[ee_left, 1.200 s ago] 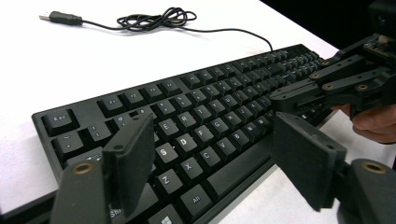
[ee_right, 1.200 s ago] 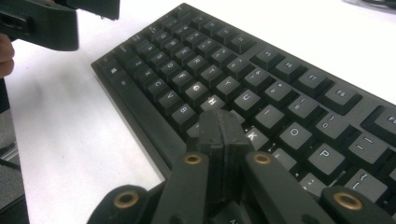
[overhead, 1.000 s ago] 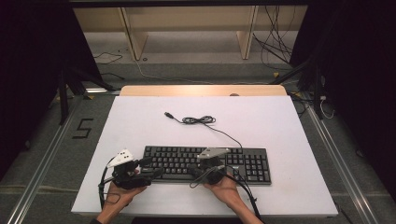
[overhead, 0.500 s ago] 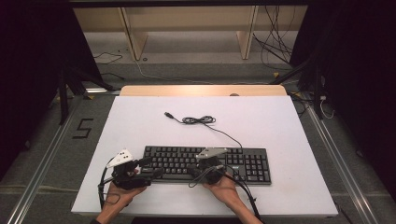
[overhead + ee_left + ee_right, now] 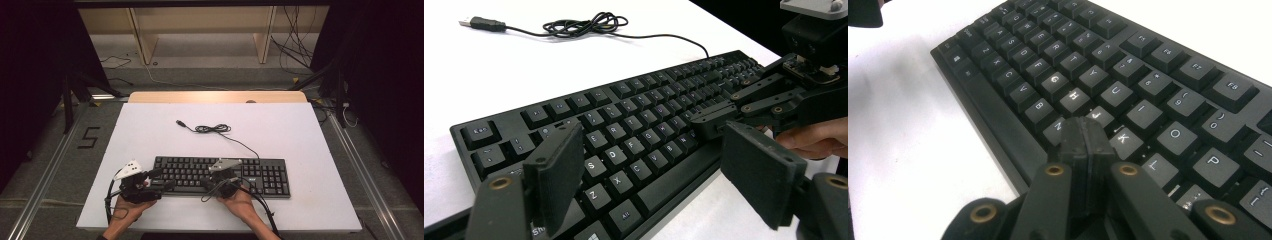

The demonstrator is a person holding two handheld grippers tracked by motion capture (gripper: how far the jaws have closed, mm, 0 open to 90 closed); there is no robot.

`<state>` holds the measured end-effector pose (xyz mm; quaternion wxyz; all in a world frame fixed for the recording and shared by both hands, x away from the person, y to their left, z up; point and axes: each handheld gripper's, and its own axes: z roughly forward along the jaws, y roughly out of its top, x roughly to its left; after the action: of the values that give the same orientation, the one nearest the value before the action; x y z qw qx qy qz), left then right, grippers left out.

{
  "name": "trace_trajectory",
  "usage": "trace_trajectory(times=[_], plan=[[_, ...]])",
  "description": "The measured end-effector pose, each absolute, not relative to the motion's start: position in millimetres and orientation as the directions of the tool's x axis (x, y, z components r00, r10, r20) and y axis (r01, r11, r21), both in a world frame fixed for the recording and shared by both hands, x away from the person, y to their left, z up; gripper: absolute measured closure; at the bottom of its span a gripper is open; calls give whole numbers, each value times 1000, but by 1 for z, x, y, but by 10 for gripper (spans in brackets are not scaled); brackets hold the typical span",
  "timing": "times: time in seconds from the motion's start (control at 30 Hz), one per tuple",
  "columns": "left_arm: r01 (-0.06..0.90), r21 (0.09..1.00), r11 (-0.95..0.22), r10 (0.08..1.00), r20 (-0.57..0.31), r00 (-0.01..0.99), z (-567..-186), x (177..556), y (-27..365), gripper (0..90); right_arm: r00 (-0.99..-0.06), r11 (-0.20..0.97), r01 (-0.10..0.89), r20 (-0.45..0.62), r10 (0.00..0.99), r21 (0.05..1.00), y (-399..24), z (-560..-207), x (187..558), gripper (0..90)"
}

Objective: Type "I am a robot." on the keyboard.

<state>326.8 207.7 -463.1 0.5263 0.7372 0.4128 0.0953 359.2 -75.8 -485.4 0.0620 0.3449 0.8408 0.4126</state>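
At the bench's near edge, your grippers meet the keyboard (image 5: 222, 175).
Your right gripper (image 5: 1087, 137), jaws pressed together, tips onto the M key; your left gripper (image 5: 651, 182), jaws spread, hovers level at its left end.

Keyboard (image 5: 222, 175) looks like matt black plastic with slightly shiny keycaps, the table (image 5: 150, 130) is smooth matt white, and the far edge strip (image 5: 217, 97) is bare wood.
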Motion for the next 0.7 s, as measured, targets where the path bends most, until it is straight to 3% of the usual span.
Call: trace_trajectory(times=[0.57, 0.7], plan=[[505, 857, -101, 712, -292, 638, -463, 327, 209, 251, -748, 412, 535, 187, 637, 738, -76, -484, 359, 900], [506, 856, -102, 713, -292, 638, -463, 328, 210, 252, -745, 388, 539, 209, 633, 747, -77, -481, 358, 844]])
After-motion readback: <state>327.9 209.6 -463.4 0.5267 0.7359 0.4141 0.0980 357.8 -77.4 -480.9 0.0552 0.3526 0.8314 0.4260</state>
